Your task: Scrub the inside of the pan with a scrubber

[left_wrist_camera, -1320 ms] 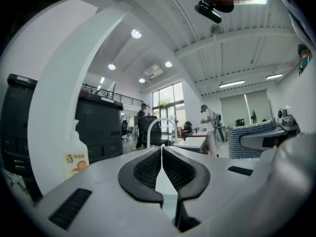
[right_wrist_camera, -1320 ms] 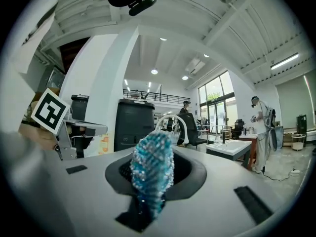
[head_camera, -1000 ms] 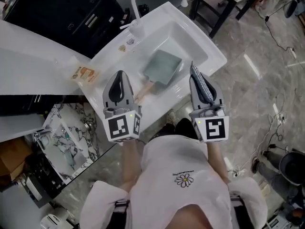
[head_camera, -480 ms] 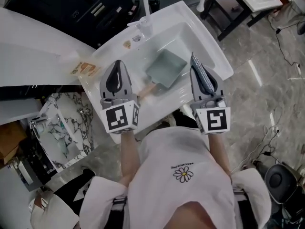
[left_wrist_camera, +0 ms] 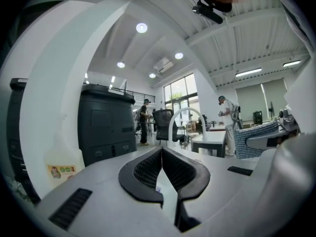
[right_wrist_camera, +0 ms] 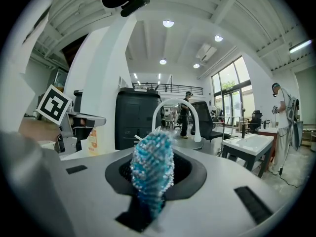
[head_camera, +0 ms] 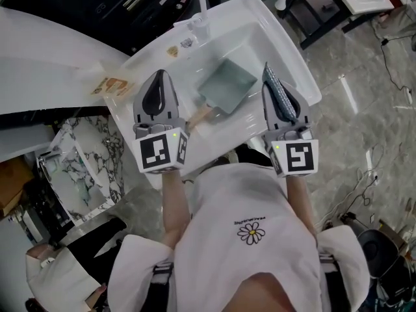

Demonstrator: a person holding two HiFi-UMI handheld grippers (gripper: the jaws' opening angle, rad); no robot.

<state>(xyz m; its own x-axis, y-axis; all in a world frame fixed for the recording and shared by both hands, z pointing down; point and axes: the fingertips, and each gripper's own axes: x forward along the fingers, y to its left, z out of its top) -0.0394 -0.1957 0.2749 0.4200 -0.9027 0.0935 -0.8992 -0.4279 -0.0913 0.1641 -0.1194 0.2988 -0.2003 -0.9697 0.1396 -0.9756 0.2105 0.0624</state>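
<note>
Head view: the square pan (head_camera: 227, 85) lies in the basin of the white sink (head_camera: 290, 62), between the 2 grippers and below them. Its long axis runs on a diagonal, with the wooden handle (head_camera: 198, 116) pointing down-left toward the person. The handle's end is just beside the left gripper (head_camera: 160, 77), so that hand is nearer for steadying. The right gripper (head_camera: 267, 69) carries the scrubber (head_camera: 280, 101) just right of the pan's body. Its way in is leftward and down, over the near basin wall. Open room lies above the pan, while the sink's rim hems it on the right and front.

Left gripper view: the jaws are pressed together with nothing between them. The camera looks level across the room toward the arched faucet (left_wrist_camera: 184, 114) — the pan does not show.

Right gripper view: the jaws are clamped on the blue-and-silver mesh scrubber (right_wrist_camera: 151, 163), which stands up past the tips. This gripper also aims level, so I judge it must tip downward before scrubbing.
</note>
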